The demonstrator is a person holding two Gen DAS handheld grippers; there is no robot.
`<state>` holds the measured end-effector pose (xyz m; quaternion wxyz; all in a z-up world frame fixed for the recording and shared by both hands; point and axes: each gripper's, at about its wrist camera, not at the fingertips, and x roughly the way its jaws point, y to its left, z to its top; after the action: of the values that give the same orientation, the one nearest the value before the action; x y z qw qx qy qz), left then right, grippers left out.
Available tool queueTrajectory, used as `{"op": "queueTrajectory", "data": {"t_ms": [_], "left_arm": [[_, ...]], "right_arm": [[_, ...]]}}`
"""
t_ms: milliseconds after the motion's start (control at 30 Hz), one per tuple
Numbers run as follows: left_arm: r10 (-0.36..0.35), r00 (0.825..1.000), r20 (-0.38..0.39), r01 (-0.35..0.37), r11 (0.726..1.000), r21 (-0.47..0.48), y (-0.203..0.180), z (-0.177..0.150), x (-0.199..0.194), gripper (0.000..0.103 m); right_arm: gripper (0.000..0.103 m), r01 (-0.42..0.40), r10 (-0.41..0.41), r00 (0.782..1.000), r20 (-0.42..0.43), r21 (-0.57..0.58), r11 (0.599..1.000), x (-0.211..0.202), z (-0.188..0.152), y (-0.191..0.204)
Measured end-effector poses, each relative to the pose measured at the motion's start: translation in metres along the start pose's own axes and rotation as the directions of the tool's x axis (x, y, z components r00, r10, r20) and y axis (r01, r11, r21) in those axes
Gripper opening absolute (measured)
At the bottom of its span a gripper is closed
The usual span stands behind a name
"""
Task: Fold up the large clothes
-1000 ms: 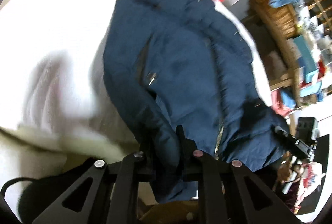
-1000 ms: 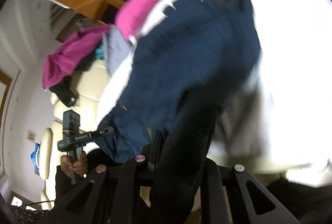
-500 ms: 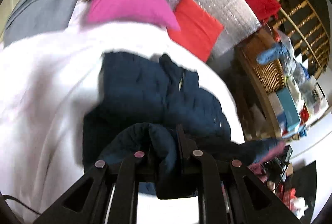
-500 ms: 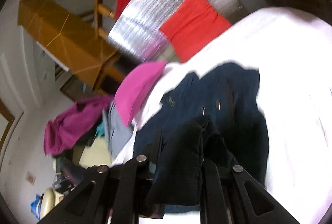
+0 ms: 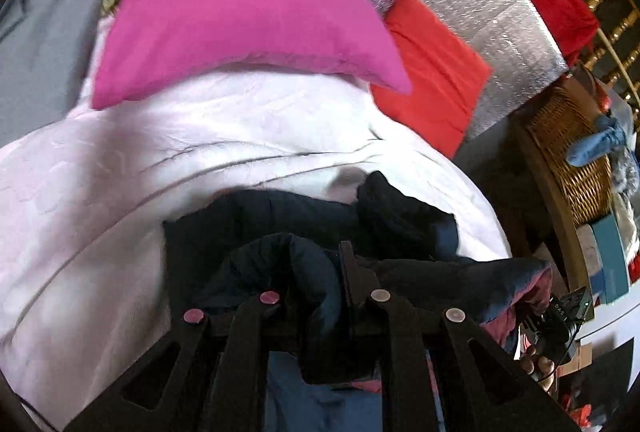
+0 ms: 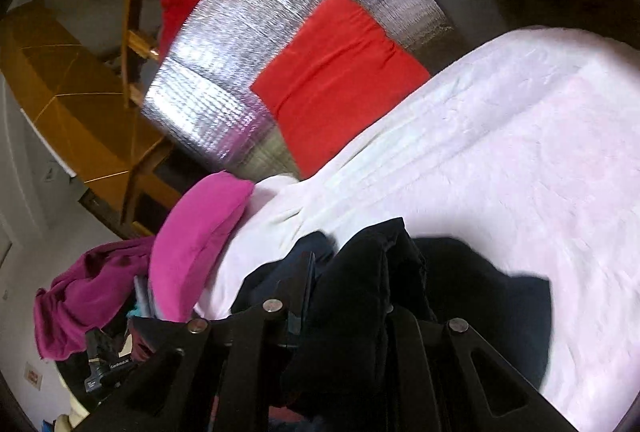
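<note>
A dark navy padded jacket (image 5: 280,220) lies bunched on a white blanket (image 5: 200,160). My left gripper (image 5: 320,272) is shut on a fold of the jacket's edge, which bulges over its fingers. In the right wrist view the same jacket (image 6: 500,296) lies doubled over on the blanket (image 6: 520,152). My right gripper (image 6: 348,284) is shut on a thick dark fold of it that hides most of its fingers. The jacket's pinkish lining (image 5: 536,292) shows at its right end.
A pink pillow (image 5: 240,12) lies at the far end of the blanket, also in the right wrist view (image 6: 196,240). A red cushion (image 5: 432,72) leans on silver foil sheeting (image 5: 480,0). A wicker basket (image 5: 576,156) stands at the right, and magenta clothes (image 6: 84,292) are piled at the left.
Both grippers have carried the jacket's near edge forward over the rest of it. The jacket has gone from spread long to a doubled-over bundle, and the pillows now show closer.
</note>
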<state>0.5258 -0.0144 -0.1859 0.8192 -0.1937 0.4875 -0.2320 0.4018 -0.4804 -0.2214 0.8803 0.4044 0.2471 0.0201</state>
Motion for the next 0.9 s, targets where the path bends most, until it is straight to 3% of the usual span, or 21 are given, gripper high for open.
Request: {"op": "queueTrajectory", "data": {"t_ms": [100, 167, 233, 300, 333, 367, 400, 433, 500, 533, 567, 667, 767, 900], "left_arm": [[-0.006, 1.000, -0.027, 0.004, 0.998, -0.066, 0.016, 0.005, 0.022, 0.018], [-0.029, 0.998, -0.057, 0.022, 0.992, -0.125, 0.027, 0.005, 0.032, 0.020], [-0.101, 0.993, -0.064, 0.086, 0.976, -0.198, 0.037, 0.007, 0.029, 0.026], [-0.182, 0.982, -0.045, 0.164, 0.952, -0.257, 0.043, 0.009, 0.018, 0.045], [-0.227, 0.974, -0.014, 0.213, 0.932, -0.292, 0.045, 0.011, 0.008, 0.052], [-0.261, 0.965, 0.030, 0.257, 0.911, -0.324, 0.046, 0.012, -0.005, 0.070], [-0.281, 0.957, 0.073, 0.289, 0.893, -0.345, 0.047, 0.012, -0.017, 0.087], [-0.291, 0.945, 0.146, 0.325, 0.875, -0.360, 0.047, 0.012, -0.034, 0.091], [-0.278, 0.918, 0.282, 0.369, 0.860, -0.353, 0.047, 0.006, -0.068, 0.094], [-0.251, 0.914, 0.318, 0.360, 0.864, -0.352, 0.043, -0.001, -0.083, 0.096], [-0.218, 0.927, 0.304, 0.321, 0.880, -0.349, 0.037, -0.010, -0.092, 0.097], [-0.218, 0.938, 0.269, 0.302, 0.895, -0.327, 0.021, -0.049, -0.103, 0.097], [-0.100, 0.962, 0.254, 0.184, 0.925, -0.331, 0.013, -0.100, -0.110, 0.097], [0.001, 0.969, 0.248, 0.097, 0.920, -0.381, 0.019, -0.169, -0.112, 0.097]], "right_arm": [[0.018, 0.007, 0.003, 0.996, -0.087, 0.119, 0.993, 0.033, 0.006, -0.026], [0.023, -0.043, 0.066, 0.991, -0.113, 0.199, 0.979, 0.041, 0.009, -0.042], [0.030, -0.123, 0.158, 0.983, -0.096, 0.294, 0.948, 0.037, 0.014, -0.054], [0.043, -0.193, 0.234, 0.970, -0.067, 0.375, 0.907, 0.028, 0.023, -0.061], [0.060, -0.218, 0.248, 0.968, -0.027, 0.391, 0.894, 0.020, 0.028, -0.061], [0.070, -0.229, 0.234, 0.972, 0.035, 0.384, 0.895, 0.004, 0.032, -0.059], [0.088, -0.246, 0.218, 0.969, 0.118, 0.355, 0.902, -0.017, 0.038, -0.056], [0.094, -0.273, 0.225, 0.958, 0.175, 0.329, 0.904, -0.033, 0.042, -0.054], [0.095, -0.277, 0.220, 0.953, 0.209, 0.304, 0.911, -0.060, 0.047, -0.046], [0.096, -0.243, 0.197, 0.963, 0.181, 0.281, 0.929, -0.072, 0.045, -0.037], [0.096, -0.229, 0.193, 0.968, 0.161, 0.251, 0.941, -0.081, 0.040, -0.030], [0.096, -0.160, 0.145, 0.985, 0.091, 0.185, 0.970, -0.101, 0.018, -0.010], [0.096, -0.088, 0.084, 0.996, 0.029, 0.168, 0.982, -0.118, -0.012, -0.003], [0.096, -0.108, 0.119, 0.992, -0.039, 0.218, 0.970, -0.140, -0.056, -0.011]]}}
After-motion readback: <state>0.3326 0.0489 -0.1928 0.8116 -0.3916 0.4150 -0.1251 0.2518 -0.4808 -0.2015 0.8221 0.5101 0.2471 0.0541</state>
